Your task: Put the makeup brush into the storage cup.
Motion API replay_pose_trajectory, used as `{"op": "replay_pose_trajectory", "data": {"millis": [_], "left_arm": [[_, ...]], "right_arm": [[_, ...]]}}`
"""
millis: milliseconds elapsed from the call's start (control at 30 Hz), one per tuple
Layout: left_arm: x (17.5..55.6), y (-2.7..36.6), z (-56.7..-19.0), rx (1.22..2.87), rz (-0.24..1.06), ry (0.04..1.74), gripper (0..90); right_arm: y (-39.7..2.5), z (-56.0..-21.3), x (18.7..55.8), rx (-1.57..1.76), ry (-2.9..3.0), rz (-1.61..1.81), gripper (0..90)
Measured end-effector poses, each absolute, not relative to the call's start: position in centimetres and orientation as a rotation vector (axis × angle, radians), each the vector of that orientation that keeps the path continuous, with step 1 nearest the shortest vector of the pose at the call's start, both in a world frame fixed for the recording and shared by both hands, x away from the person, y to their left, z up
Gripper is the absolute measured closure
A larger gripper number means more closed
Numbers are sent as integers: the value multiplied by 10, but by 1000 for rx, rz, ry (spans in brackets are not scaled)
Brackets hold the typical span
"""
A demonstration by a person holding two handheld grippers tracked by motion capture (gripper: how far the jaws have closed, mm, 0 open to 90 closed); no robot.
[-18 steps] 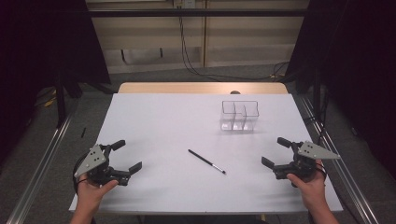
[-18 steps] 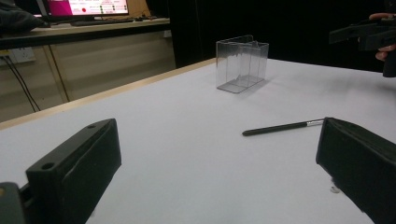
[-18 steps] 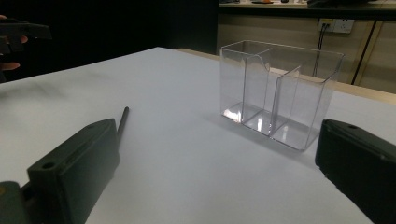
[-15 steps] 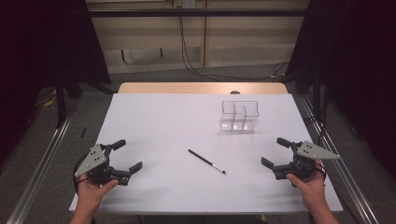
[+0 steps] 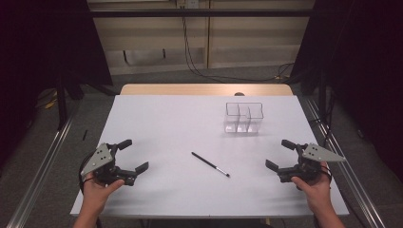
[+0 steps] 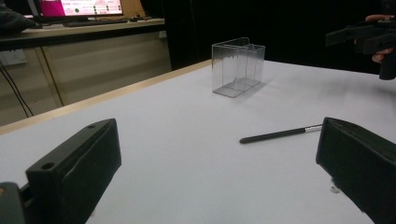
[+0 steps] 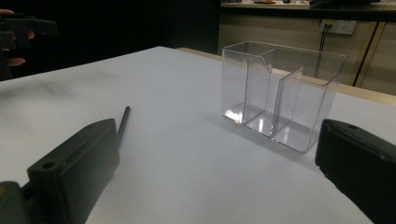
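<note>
The thin black brush with a metal ferrule (image 5: pixel 210 164) lies flat mid-table (image 5: pixel 161 118), well apart from the clear, divided plastic organiser (image 5: pixel 244 117); left gripper (image 5: pixel 127 155) and right gripper (image 5: pixel 280 154) rest with jaws released, empty; pinching so slim a handle may roll it away.

Lab recording bay, black curtains (image 5: pixel 43 57), floor rails (image 5: pixel 40 164), monitor (image 6: pixel 74 7), trailing wall cables (image 5: pixel 195 57)

one brush (image 5: pixel 210 164), one clear divided container (image 5: pixel 244 117), two grippers, one table (image 5: pixel 166 118).
</note>
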State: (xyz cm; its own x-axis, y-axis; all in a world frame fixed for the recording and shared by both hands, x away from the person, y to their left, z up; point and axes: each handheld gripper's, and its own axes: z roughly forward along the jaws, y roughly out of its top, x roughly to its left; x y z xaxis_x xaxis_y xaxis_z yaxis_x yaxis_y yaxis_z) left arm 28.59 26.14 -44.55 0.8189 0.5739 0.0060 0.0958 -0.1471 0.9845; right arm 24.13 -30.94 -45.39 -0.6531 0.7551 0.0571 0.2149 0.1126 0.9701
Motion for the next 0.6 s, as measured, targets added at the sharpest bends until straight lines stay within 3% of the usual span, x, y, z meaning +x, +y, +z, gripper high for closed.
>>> {"op": "replay_pose_trajectory", "data": {"millis": [600], "left_arm": [[299,243,-440,1687,431,507,0]], "right_arm": [[-309,-453,237,932,1936,1566,0]]}}
